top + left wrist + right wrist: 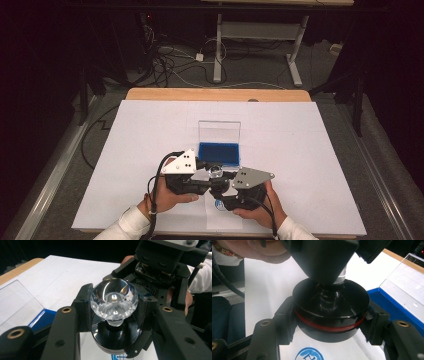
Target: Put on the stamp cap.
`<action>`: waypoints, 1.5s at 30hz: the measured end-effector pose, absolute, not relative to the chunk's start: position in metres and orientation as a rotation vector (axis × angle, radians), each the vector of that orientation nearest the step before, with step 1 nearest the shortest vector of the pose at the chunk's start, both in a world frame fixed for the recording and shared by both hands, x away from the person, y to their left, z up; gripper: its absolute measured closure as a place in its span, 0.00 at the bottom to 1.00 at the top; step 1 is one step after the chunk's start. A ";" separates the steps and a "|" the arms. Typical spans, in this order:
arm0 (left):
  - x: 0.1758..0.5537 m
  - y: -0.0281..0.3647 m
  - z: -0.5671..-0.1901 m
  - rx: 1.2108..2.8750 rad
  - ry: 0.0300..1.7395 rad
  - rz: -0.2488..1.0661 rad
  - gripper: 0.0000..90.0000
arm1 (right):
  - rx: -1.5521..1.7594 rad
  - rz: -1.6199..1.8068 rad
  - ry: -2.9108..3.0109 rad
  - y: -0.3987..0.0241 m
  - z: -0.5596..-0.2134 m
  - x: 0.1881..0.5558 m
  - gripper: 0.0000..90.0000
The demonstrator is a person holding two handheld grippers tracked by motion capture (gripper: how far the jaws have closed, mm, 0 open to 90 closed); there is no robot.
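Observation:
A stamp with a clear faceted crystal knob [113, 298] and a round black base [330, 302] ringed in red hangs just above the white paper. My left gripper [114, 305] is shut on the knob, a jaw on each side. My right gripper [330, 326] is shut on the black base below it. In the high view the two grippers meet at the stamp [216, 174], left gripper [209, 175] from the left and right gripper [223, 189] from the right. A blue printed mark [309, 353] lies on the paper under the stamp.
A blue ink pad box [218, 152] with its clear lid [219, 131] standing upright sits just beyond the grippers. White paper [150, 130] covers the wooden table [215, 94]. The blue mark [219, 204] is near the front edge.

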State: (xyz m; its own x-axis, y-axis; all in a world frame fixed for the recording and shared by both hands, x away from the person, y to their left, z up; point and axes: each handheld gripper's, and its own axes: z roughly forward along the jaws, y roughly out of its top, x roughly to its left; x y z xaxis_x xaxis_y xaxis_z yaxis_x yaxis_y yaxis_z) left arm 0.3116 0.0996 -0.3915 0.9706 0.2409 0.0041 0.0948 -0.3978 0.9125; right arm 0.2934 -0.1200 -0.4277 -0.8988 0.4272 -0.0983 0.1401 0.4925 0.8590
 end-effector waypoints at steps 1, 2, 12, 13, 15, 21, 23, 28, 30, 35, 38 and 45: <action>0.311 0.099 -0.391 1.983 0.236 0.168 0.60 | 0.478 1.355 2.441 -0.120 -0.428 0.293 0.43; 0.310 0.098 -0.391 1.985 0.232 0.172 0.60 | 0.479 1.354 2.442 -0.120 -0.428 0.293 0.43; 0.304 0.093 -0.391 2.052 0.189 0.256 0.60 | 0.472 1.305 2.458 -0.117 -0.430 0.291 0.43; 0.304 0.093 -0.391 2.054 0.189 0.259 0.61 | 0.469 1.303 2.458 -0.117 -0.430 0.291 0.43; 0.301 0.092 -0.391 2.071 0.160 0.292 0.61 | 0.470 1.301 2.463 -0.117 -0.431 0.291 0.43; 0.300 0.091 -0.391 2.083 0.144 0.301 0.61 | 0.477 1.313 2.480 -0.116 -0.432 0.291 0.43; 0.301 0.092 -0.392 2.085 0.142 0.288 0.61 | 0.485 1.323 2.474 -0.116 -0.432 0.291 0.43; 0.299 0.090 -0.393 2.103 0.122 0.303 0.61 | 0.494 1.313 2.489 -0.115 -0.435 0.291 0.43; 0.299 0.089 -0.394 2.106 0.118 0.306 0.61 | 0.496 1.313 2.496 -0.115 -0.435 0.291 0.43; 0.297 0.086 -0.394 2.135 0.101 0.328 0.61 | 0.495 1.289 2.497 -0.114 -0.436 0.291 0.43; 0.294 0.083 -0.394 2.157 0.079 0.354 0.60 | 0.494 1.285 2.505 -0.114 -0.437 0.291 0.43; 0.296 0.082 -0.397 2.160 0.084 0.332 0.60 | 0.490 1.267 2.503 -0.111 -0.440 0.290 0.43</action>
State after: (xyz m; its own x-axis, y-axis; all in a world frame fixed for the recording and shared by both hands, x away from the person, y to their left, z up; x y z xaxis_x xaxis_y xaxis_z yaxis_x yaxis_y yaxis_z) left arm 0.2956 0.0825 -0.3967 0.9612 0.1837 0.2056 -0.0643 -0.5759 0.8150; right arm 0.2905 -0.1111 -0.4400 -0.8993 0.4246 -0.1050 0.1668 0.5549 0.8150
